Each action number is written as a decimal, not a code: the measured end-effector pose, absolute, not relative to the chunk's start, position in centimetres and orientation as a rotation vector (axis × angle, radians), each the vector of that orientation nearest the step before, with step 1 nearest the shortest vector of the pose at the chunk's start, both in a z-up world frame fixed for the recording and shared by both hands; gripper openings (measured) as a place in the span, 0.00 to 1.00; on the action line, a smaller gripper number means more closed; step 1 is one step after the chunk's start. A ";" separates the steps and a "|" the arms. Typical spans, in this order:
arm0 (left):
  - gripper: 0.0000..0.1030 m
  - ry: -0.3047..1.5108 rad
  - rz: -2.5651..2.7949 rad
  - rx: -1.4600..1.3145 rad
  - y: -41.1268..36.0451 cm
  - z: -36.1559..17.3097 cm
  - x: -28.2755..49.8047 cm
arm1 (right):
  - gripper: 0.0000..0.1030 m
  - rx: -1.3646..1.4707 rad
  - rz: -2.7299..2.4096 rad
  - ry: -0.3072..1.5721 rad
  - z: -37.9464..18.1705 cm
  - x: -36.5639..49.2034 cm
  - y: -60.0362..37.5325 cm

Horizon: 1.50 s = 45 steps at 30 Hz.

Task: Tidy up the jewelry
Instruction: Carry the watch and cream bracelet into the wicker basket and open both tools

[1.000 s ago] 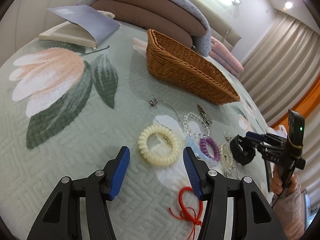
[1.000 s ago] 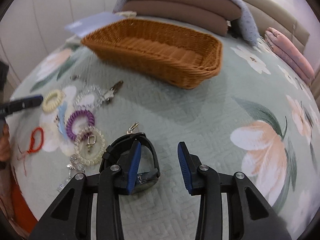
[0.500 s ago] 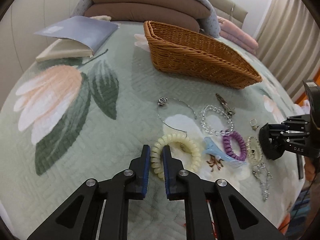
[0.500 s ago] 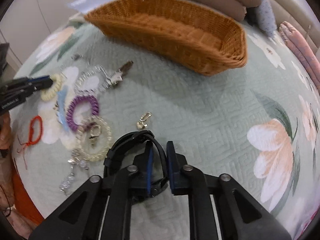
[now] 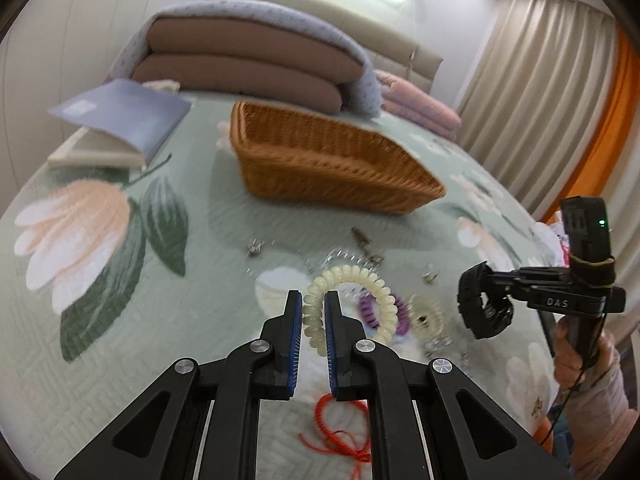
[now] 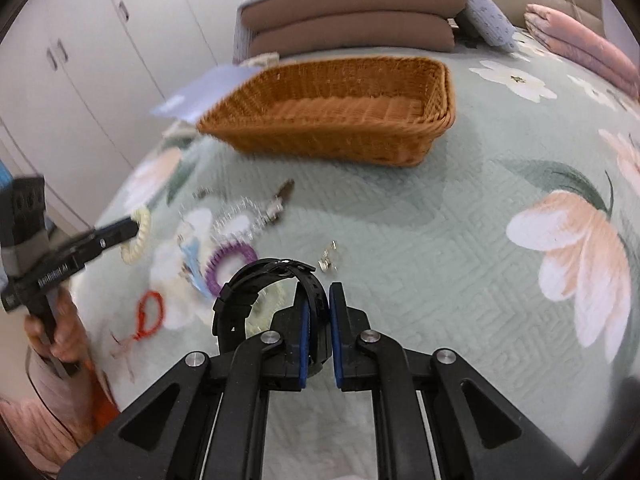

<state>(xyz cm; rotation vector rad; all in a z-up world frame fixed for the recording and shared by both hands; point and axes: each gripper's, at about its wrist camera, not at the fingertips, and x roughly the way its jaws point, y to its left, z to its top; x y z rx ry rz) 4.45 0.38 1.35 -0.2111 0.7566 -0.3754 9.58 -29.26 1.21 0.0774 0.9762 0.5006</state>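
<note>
In the left wrist view the left gripper (image 5: 313, 316) clenches the cream coil bracelet (image 5: 347, 303) above the bed (image 5: 120, 320), near of the wicker basket (image 5: 328, 160), while in the right wrist view the right gripper (image 6: 319, 322) grasps the black watch (image 6: 256, 296) by its strap, lifted over the remaining jewelry.

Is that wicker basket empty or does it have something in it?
Empty, as far as shows: the basket has only bare woven floor; its near inner corner is hidden.
</note>
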 end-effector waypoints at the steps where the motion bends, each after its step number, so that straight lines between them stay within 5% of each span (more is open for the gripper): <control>1: 0.11 0.743 -0.378 -0.211 0.3 1.9 4.5 | 0.11 0.101 0.508 0.963 1.7 9.4 -29.2; 12: 0.11 0.638 -0.361 -0.200 -2.2 8.0 13.7 | 0.11 0.223 0.385 0.730 8.1 18.4 -28.6; 21: 0.11 0.711 -0.302 -0.169 -4.0 4.2 23.0 | 0.11 0.242 0.261 0.825 3.1 26.5 -27.7; 31: 0.12 0.760 -0.272 -0.125 -4.4 2.0 24.2 | 0.20 0.199 0.234 0.865 0.6 27.2 -27.9; 33: 0.15 0.759 -0.274 -0.126 -4.4 2.1 23.9 | 0.21 0.219 0.237 0.851 0.9 26.9 -28.3; 37: 0.44 0.716 -0.282 -0.114 -4.1 3.1 21.8 | 0.25 0.220 0.224 0.790 2.8 24.8 -29.2; 41: 0.44 0.666 -0.358 -0.162 -2.9 4.9 18.2 | 0.46 0.214 0.269 0.713 5.4 19.7 -29.4; 45: 0.44 0.627 -0.381 -0.228 -0.1 5.7 13.3 | 0.48 0.175 0.297 0.672 5.9 14.1 -28.8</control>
